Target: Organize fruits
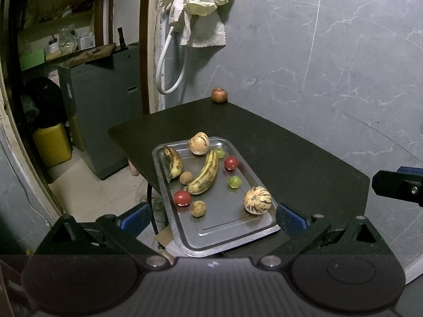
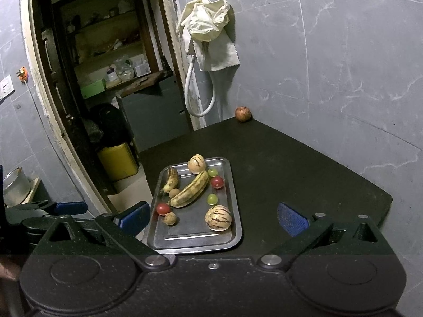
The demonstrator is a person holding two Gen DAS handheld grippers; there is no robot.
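Observation:
A steel tray [image 1: 227, 227] [image 2: 195, 240] sits on the dark table's near left part. It holds two spotted bananas [image 1: 205, 174] [image 2: 190, 189], two striped pale melons [image 1: 257, 200] [image 2: 218, 217], two red tomatoes [image 1: 182, 198] [image 2: 163, 208], two green grapes [image 1: 234, 181] [image 2: 212, 198] and two small brown fruits [image 1: 198, 208] [image 2: 170, 218]. A red apple [image 1: 219, 95] [image 2: 242, 113] sits alone at the table's far corner. My left gripper [image 1: 211, 218] and right gripper [image 2: 212, 218] are both open and empty, held back above the tray's near end.
The dark table [image 1: 304, 163] [image 2: 304, 169] stands against a grey marble wall. A cloth and gloves [image 1: 201, 5] [image 2: 211, 39] hang above a white hose. A doorway at left shows a grey cabinet [image 1: 97, 116] and a yellow canister [image 2: 117, 161].

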